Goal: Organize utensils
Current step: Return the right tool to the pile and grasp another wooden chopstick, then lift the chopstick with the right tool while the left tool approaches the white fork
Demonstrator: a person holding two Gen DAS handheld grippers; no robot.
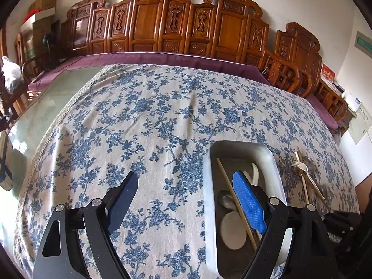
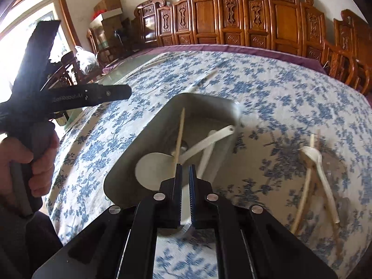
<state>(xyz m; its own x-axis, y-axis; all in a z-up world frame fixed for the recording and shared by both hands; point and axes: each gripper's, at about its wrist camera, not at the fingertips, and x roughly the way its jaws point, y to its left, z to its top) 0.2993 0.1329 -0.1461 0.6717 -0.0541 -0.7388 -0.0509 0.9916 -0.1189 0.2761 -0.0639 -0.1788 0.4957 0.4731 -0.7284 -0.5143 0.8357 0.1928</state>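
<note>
Right of our rectangular metal tray [image 2: 130, 144], white plastic spoons [image 2: 325, 181] lie lengthwise, nearest our closed, empty right gripper [image 2: 185, 169]; left gripper [image 1: 186, 200] gapes.

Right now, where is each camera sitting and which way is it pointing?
Left wrist: on the left gripper, open, facing across the floral tablecloth, tray at its right.
Right wrist: on the right gripper, nearly closed, over the tray; the left hand shows.
Shared: tray, chopstick, loose utensils.
</note>
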